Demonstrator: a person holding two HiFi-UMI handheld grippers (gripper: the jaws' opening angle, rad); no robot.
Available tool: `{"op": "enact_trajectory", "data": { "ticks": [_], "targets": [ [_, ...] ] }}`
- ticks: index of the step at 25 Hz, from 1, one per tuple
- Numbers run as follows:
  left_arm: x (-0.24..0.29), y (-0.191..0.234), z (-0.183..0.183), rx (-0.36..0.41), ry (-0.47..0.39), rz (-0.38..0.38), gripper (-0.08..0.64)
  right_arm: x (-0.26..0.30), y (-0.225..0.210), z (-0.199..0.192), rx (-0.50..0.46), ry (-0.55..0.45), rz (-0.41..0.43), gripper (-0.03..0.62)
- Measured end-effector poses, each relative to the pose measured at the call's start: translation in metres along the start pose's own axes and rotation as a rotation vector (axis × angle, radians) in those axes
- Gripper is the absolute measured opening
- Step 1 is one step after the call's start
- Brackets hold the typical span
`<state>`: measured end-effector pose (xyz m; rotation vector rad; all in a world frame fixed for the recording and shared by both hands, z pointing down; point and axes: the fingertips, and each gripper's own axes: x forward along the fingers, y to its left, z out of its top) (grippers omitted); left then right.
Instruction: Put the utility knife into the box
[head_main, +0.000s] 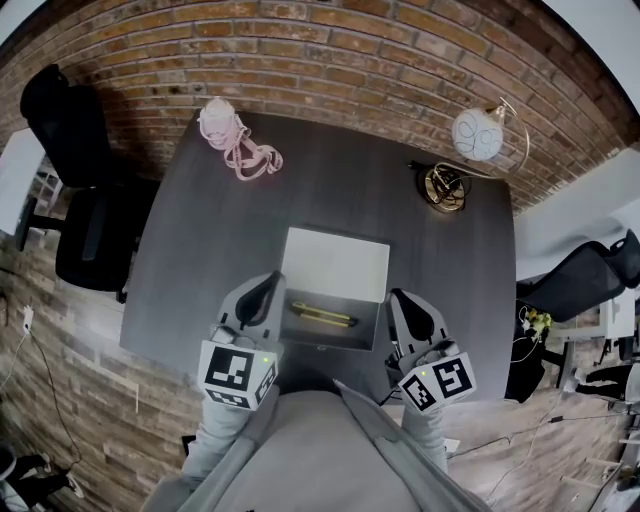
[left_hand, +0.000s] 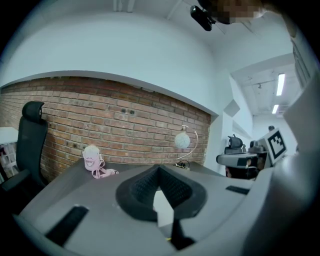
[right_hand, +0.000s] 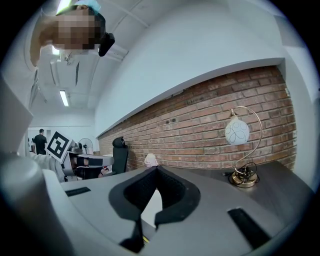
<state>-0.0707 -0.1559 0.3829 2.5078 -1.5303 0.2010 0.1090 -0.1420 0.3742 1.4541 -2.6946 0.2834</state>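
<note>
Dark grey bench (head_main: 200, 260), quantity one, set against a red brick wall (head_main: 330, 50), with wood-plank floor (head_main: 60, 340) on either side.

Boxes: one. White box (head_main: 335, 262) at the near middle of the bench, lid raised at the far side, tray open toward the person.

Knives: one. Yellow utility knife (head_main: 322, 316) lying flat inside the tray, lengthwise across it, touched by neither tool.

Tools: two.
- left tool (head_main: 270, 280): jaws closed tip to tip, nothing gripped, just beside the left edge of the box.
- right tool (head_main: 404, 298): jaws fully closed, nothing gripped, just beside the right edge of the box.

Other items on the bench: one pink pouch (head_main: 225, 128) with loose cords, near the far left corner; one table lamp (head_main: 478, 135), white globe on a brass arc, near the far right corner.

Seating: two. Black office chair (head_main: 75, 170) left of the bench; second office chair (head_main: 590, 270) to the right.
</note>
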Motion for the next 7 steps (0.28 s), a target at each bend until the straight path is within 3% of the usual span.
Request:
{"op": "enact_trajectory", "data": {
  "ticks": [7],
  "targets": [
    [0.0035,-0.0008,-0.0015,0.002,0.004,-0.006,0.018,0.0006,-0.0022,-0.0026,0.003,0.007,0.000,0.017]
  ]
}}
